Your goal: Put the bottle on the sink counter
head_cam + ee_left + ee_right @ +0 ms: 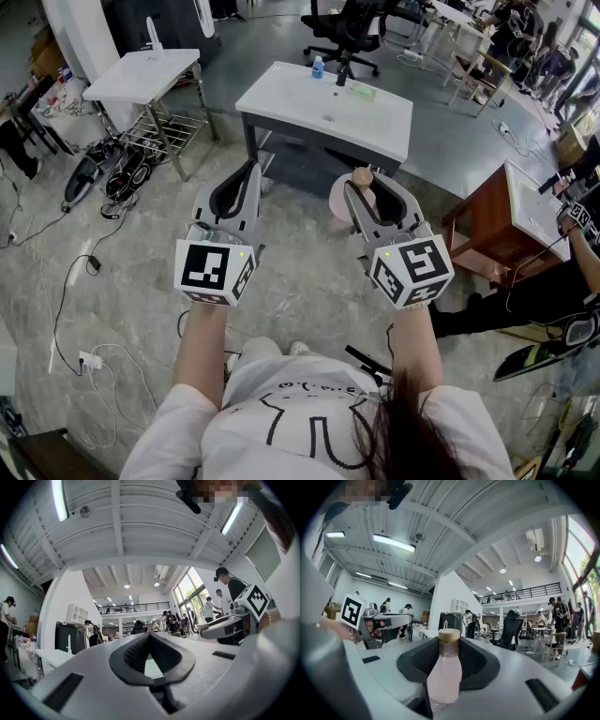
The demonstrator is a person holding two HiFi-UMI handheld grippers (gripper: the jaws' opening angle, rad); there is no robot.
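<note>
Of two handheld grippers, the left gripper (251,171) has its fingers pressed together on nothing, while the right gripper (366,184) pinches one pink bottle (445,670), well apart from the white sink counter (281,94).

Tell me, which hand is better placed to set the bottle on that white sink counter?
Right. The right gripper grips the pink bottle between its jaws; the left gripper is shut and empty. The sink counter lies ahead of both.
</note>
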